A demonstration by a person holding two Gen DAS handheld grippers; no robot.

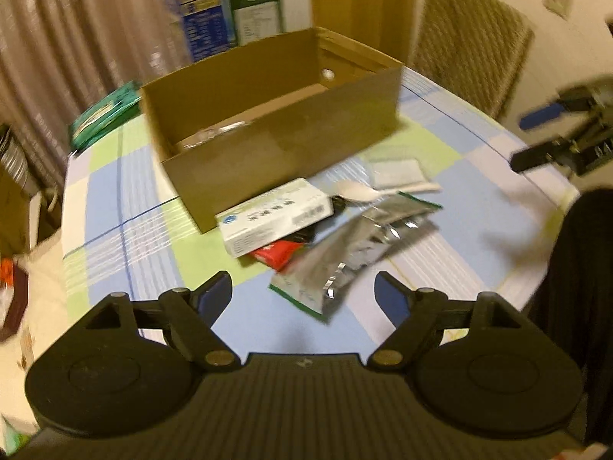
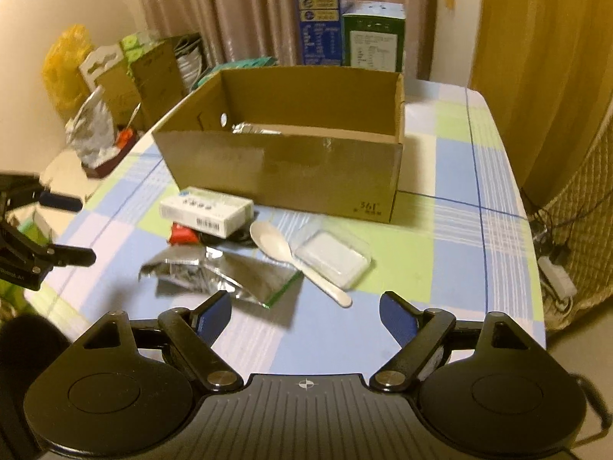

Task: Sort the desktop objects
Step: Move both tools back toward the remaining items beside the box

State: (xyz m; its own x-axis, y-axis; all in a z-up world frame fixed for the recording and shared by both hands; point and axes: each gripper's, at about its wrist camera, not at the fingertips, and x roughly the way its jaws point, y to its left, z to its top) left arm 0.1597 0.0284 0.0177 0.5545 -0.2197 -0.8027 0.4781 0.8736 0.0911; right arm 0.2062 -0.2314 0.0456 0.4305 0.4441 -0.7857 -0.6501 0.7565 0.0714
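Note:
An open cardboard box (image 2: 283, 165) stands on the checked tablecloth (image 2: 459, 253) with a silver packet (image 2: 254, 128) inside. In front of it lie a white medicine box (image 2: 207, 211), a red packet (image 2: 182, 234), a crumpled silver foil pouch (image 2: 222, 274), a white spoon (image 2: 276, 245) and a clear plastic container (image 2: 331, 258). My right gripper (image 2: 304, 303) hovers open and empty, near the pouch and spoon handle. My left gripper (image 1: 303, 283) is also open and empty, just short of the foil pouch (image 1: 360, 253) and medicine box (image 1: 276, 216). Each gripper shows in the other's view: the right gripper (image 1: 532, 138), the left gripper (image 2: 72, 230).
Behind the box stand a tall blue carton (image 2: 322, 23) and a green carton (image 2: 373, 38). A wicker chair (image 1: 471, 46) is beyond the table's far corner. Bags and small boxes (image 2: 115, 76) crowd a side surface left of the table. Cables and a power strip (image 2: 555, 276) lie on the floor at right.

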